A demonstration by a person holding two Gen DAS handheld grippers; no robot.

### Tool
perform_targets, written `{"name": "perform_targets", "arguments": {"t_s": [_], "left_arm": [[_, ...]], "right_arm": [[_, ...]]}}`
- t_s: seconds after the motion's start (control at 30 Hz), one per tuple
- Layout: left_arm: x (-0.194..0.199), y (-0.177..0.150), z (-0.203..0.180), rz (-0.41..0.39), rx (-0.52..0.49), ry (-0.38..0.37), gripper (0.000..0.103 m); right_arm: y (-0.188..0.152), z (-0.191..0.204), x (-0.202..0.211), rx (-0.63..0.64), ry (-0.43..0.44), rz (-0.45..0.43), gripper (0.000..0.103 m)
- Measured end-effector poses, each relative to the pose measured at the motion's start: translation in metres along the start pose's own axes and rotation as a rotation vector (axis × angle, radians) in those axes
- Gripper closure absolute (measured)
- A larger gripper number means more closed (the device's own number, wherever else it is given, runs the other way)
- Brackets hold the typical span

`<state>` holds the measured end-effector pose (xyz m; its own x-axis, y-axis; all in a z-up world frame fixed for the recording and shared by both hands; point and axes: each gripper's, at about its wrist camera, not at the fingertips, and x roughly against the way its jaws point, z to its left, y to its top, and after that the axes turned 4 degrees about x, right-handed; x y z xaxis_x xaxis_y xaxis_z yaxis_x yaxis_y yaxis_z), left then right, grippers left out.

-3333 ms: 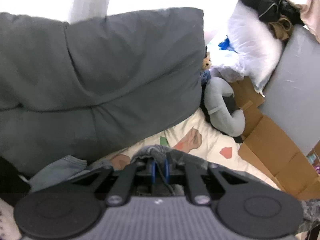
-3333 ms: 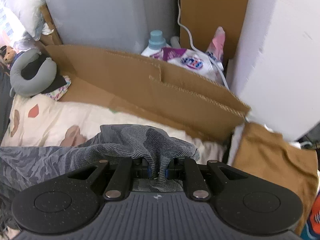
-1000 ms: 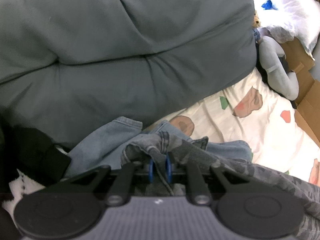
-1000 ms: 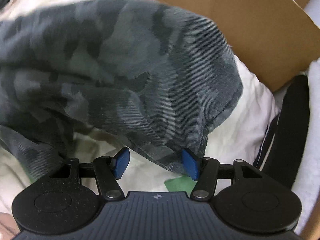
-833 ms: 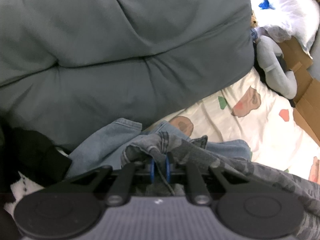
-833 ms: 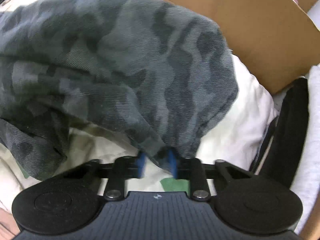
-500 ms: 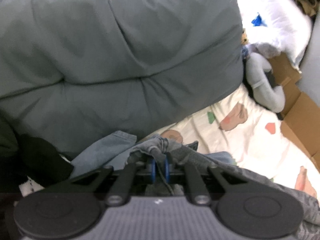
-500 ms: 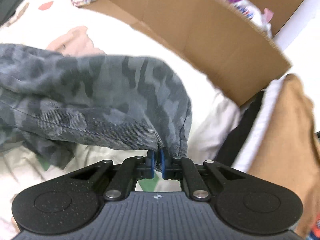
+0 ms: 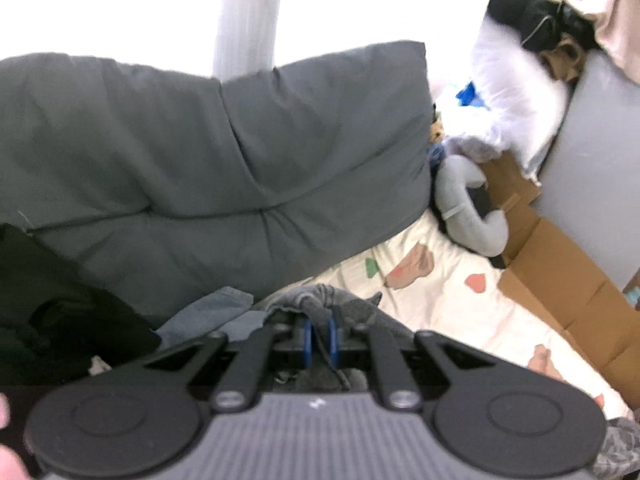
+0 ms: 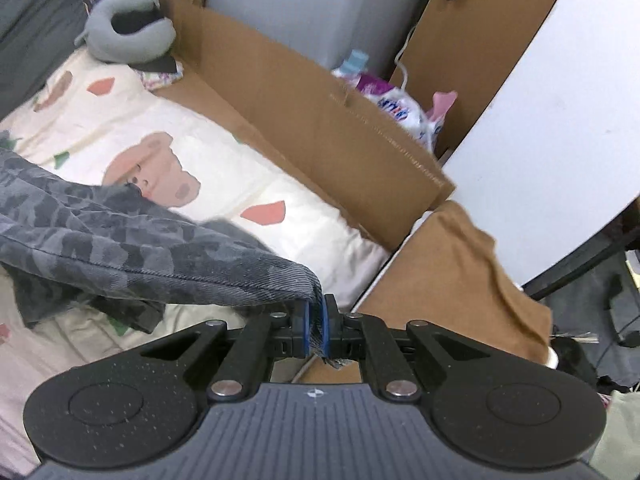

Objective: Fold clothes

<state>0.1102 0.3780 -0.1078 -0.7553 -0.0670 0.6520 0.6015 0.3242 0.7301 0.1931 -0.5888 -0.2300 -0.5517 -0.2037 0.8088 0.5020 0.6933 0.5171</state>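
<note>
A grey camouflage garment (image 10: 120,248) hangs stretched above the bed, running left from my right gripper (image 10: 316,326), which is shut on its hemmed edge. In the left wrist view my left gripper (image 9: 320,338) is shut on a bunched end of the same camouflage garment (image 9: 316,300), with a dark cord trailing between the blue pads. A blue denim piece (image 9: 208,314) lies just left of that gripper. Under both spreads the cream bed sheet (image 10: 224,184) with bear prints.
A big grey cushion (image 9: 200,168) rises behind the left gripper, dark clothes (image 9: 48,312) at its left. A grey neck pillow (image 10: 124,28) lies at the bed's head. Cardboard sheets (image 10: 304,120) line the bed's far side. A brown cloth (image 10: 452,280) lies off the right corner.
My right gripper went from open to shut on the garment's edge, then lifted and drew back. The left gripper, still shut, rose and tilted upward, so the window now shows.
</note>
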Motion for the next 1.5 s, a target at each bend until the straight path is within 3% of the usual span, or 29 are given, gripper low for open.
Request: {"name": "perform_targets", "arguments": {"t_s": [0.3, 0.43, 0.77, 1.23, 1.5], "left_arm": [[0.079, 0.0, 0.013, -0.104, 0.063, 0.001, 0.095], [0.078, 0.012, 0.007, -0.107, 0.044, -0.012, 0.095], [-0.025, 0.037, -0.023, -0.044, -0.009, 0.035, 0.095], [-0.225, 0.059, -0.068, 0.141, -0.096, 0.068, 0.095], [-0.282, 0.065, -0.079, 0.225, -0.139, 0.079, 0.094]], "right_arm": [[-0.037, -0.02, 0.074, -0.062, -0.008, -0.014, 0.1], [-0.041, -0.024, 0.079, -0.065, -0.004, -0.005, 0.1], [-0.008, -0.011, -0.01, -0.007, 0.031, 0.069, 0.1], [0.094, -0.027, -0.175, 0.085, -0.007, 0.17, 0.1], [0.131, -0.026, -0.234, 0.119, -0.021, 0.222, 0.1]]}}
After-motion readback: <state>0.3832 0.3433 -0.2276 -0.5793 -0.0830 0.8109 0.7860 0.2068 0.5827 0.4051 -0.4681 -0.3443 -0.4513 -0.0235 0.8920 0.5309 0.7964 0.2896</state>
